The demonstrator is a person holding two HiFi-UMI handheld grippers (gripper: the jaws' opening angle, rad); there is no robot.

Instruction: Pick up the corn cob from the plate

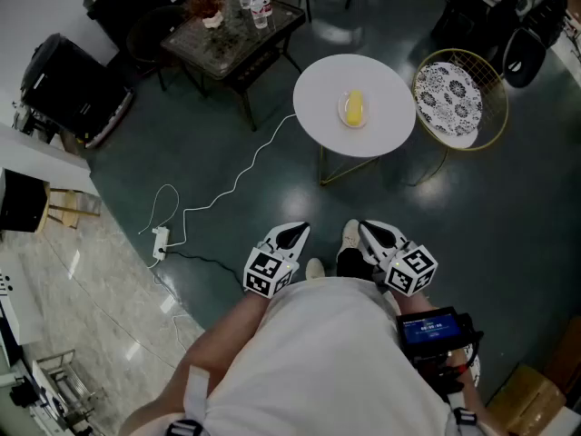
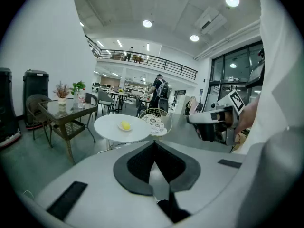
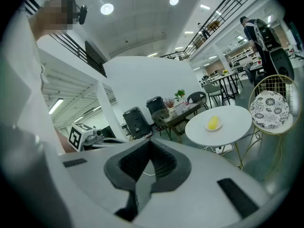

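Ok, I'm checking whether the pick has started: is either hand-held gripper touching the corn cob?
Apart. Head view: the left hand-held gripper and right hand-held gripper are near the person's feet, with floor between them and the corn cob.

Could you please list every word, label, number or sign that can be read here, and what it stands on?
No text can be read here.
On the small black device with a lit blue screen: pale characters, too small to read.
On the clear plastic bottles with red labels on the dark glass-topped table: print too small.
On the marker cubes of the left gripper and right gripper: black-and-white square patterns, no letters.
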